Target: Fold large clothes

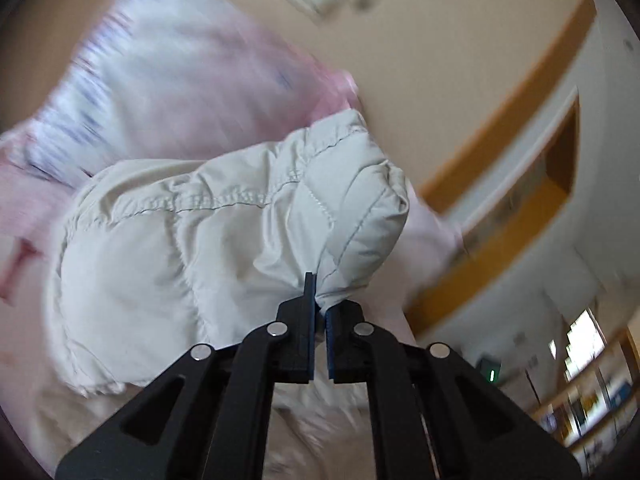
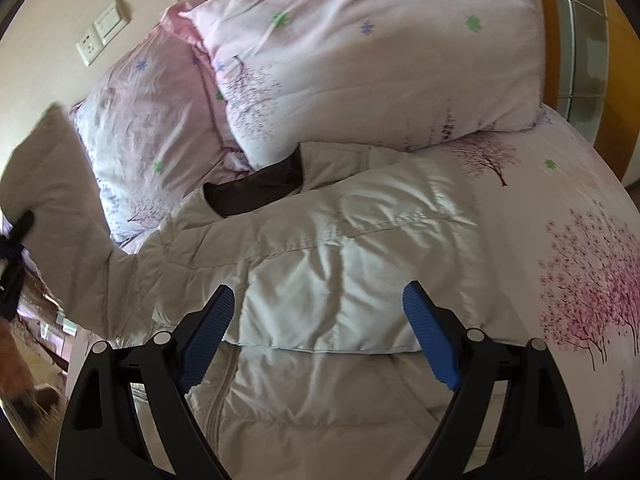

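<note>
Nearest the right wrist camera, the pale quilted jacket (image 2: 320,280) lies spread across the flowered bedsheet (image 2: 580,260), its dark-lined collar (image 2: 260,196) towards the far side and its zip running down near the lens. Beyond it, a folded pink quilt (image 2: 380,60) sits at the far end of the bed, with a pillow (image 2: 148,120) to its left against the wall, where a switch plate (image 2: 100,32) is fixed. The right gripper (image 2: 320,328) hovers just over the jacket with its blue pads (image 2: 432,340) wide apart and nothing between them. At the left edge one sleeve (image 2: 52,200) is lifted off the bed. In the left wrist view, the left gripper (image 1: 318,312) is clamped tight on a fold of that sleeve's fabric; the background there is blurred, though it looks like the pink bedding and a wooden-trimmed wall.
</note>
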`<state>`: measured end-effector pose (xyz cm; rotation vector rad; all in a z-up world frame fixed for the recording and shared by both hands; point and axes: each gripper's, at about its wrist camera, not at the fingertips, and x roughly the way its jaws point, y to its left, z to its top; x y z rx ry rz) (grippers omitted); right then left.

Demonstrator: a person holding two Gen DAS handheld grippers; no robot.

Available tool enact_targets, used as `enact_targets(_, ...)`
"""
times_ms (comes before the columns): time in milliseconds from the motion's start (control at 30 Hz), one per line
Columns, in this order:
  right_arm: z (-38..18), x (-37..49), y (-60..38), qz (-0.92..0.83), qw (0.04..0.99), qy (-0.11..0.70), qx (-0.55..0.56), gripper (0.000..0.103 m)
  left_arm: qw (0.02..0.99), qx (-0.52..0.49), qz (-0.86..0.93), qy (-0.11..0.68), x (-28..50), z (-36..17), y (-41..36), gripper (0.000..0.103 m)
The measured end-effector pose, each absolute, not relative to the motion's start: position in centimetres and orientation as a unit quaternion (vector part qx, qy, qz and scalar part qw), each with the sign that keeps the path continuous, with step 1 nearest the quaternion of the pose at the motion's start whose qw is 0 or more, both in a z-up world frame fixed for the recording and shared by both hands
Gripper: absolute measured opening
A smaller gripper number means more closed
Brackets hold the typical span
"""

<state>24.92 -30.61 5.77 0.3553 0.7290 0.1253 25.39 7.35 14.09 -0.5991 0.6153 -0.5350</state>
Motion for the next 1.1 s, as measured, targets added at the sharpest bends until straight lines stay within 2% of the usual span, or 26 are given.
enact_targets(167, 5.4, 25.0, -31.8, 0.048, 0.915, 0.354, 0.186, 0.088, 0.837, -0.236, -0.284, 0.403, 27.6, 8.6, -0.7, 0.005)
enact_targets(267, 5.3, 25.0, -32.4, 0.045, 0.914, 0.354, 0.196, 0.088, 0.828, -0.213, -0.278, 0.438, 28.4, 6.0, -2.9, 0.006)
enact_targets(400, 5.4, 25.4, -32.3, 0.058, 0.908, 0.358, 0.208, 0.088, 0.819, -0.18, -0.27, 0.474, 29.0, 4.2, -3.9, 0.014)
enact_targets(467, 5.4, 25.7, -32.0, 0.071, 0.905, 0.36, 0.215, 0.088, 0.814, -0.175, -0.273, 0.482, 28.5, 4.1, -3.4, 0.021)
enact_targets(500, 5.5, 25.9, -31.9, 0.078, 0.903, 0.362, 0.22, 0.088, 0.809, -0.18, -0.278, 0.485, 28.3, 4.2, -2.9, 0.037)
enact_targets(533, 5.4, 26.0, -31.8, 0.085, 0.899, 0.365, 0.226, 0.088, 0.806, -0.191, -0.289, 0.48, 28.0, 4.5, -2.2, 0.072)
enact_targets(567, 5.3, 26.3, -31.7, 0.098, 0.893, 0.37, 0.237, 0.088, 0.808, -0.199, -0.296, 0.468, 27.2, 5.0, -1.6, 0.086)
enact_targets(600, 5.2, 26.5, -31.5, 0.106, 0.888, 0.375, 0.245, 0.088, 0.82, -0.205, -0.296, 0.445, 26.4, 5.8, -0.7, 0.09)
enact_targets(767, 3.8, 27.8, -30.6, 0.156, 0.852, 0.412, 0.284, 0.085, 0.85, -0.206, -0.293, 0.387, 23.2, 7.9, 4.4, 0.099)
enact_targets(833, 3.1, 28.1, -30.2, 0.162, 0.841, 0.429, 0.287, 0.075, 0.874, -0.204, -0.254, 0.36, 21.8, 7.9, 8.1, 0.099)
enact_targets(933, 2.0, 28.7, -29.4, 0.176, 0.827, 0.451, 0.286, 0.065, 0.896, -0.198, -0.187, 0.351, 20.5, 7.0, 13.2, 0.099)
enact_targets(1100, 0.9, 29.4, -28.0, 0.185, 0.813, 0.476, 0.28, 0.057, 0.903, -0.211, -0.067, 0.368, 18.1, 4.6, 21.2, 0.099)
